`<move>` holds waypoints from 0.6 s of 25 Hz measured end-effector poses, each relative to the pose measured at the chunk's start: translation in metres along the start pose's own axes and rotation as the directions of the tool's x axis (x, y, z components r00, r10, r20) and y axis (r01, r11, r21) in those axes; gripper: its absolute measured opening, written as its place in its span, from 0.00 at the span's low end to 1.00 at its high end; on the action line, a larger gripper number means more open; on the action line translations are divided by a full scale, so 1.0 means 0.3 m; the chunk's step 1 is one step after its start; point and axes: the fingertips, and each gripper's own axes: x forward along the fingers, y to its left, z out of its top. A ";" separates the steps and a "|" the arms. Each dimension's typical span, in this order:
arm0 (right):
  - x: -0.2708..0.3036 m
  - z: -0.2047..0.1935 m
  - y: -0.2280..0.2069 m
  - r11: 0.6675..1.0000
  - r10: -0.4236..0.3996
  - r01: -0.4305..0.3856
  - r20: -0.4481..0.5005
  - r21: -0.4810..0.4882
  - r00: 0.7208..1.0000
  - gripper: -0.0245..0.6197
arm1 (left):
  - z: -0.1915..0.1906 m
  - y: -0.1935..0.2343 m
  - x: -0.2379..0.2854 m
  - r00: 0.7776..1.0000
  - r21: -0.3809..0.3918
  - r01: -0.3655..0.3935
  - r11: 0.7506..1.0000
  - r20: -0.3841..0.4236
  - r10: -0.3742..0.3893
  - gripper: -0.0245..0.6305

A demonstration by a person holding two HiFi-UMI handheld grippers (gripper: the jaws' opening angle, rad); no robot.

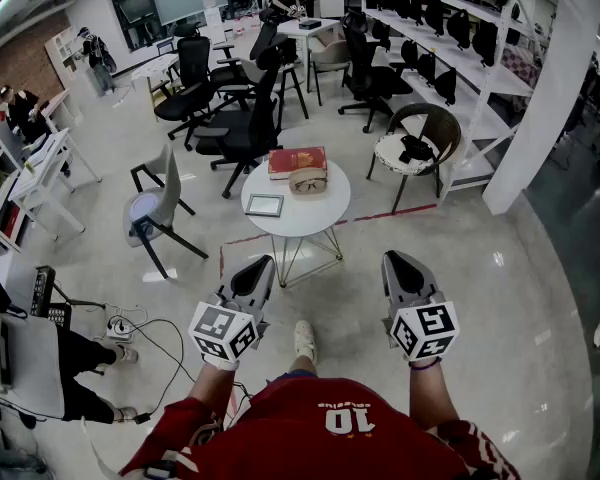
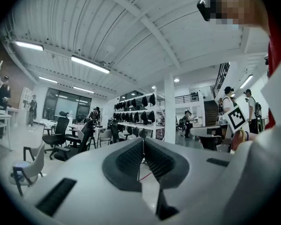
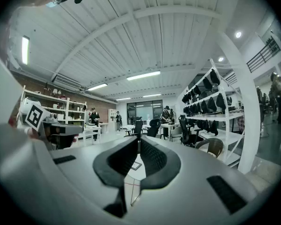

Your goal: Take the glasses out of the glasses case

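The left gripper (image 1: 263,266) and the right gripper (image 1: 393,260) hang side by side in front of the person's red shirt (image 1: 320,433), over the floor and well short of the round white table (image 1: 320,230). Each gripper's own view shows its claw closed, the 2 ribbed pads meeting at their tips with nothing between them. The tan glasses case (image 1: 308,190) sits near the table's far edge, and the glasses (image 1: 308,180) lie on its top. Just behind the case, at the far edge, lies a red book (image 1: 297,158); whether the 2 touch cannot be told. A small framed panel (image 1: 264,205) lies flat near the table's left edge, apart from the case.
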 end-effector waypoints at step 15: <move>-0.015 -0.019 0.036 1.000 0.017 -0.017 -0.003 -0.009 1.000 0.08 | -0.021 -0.022 -0.028 1.000 -0.008 -0.004 1.000 -0.011 0.004 0.06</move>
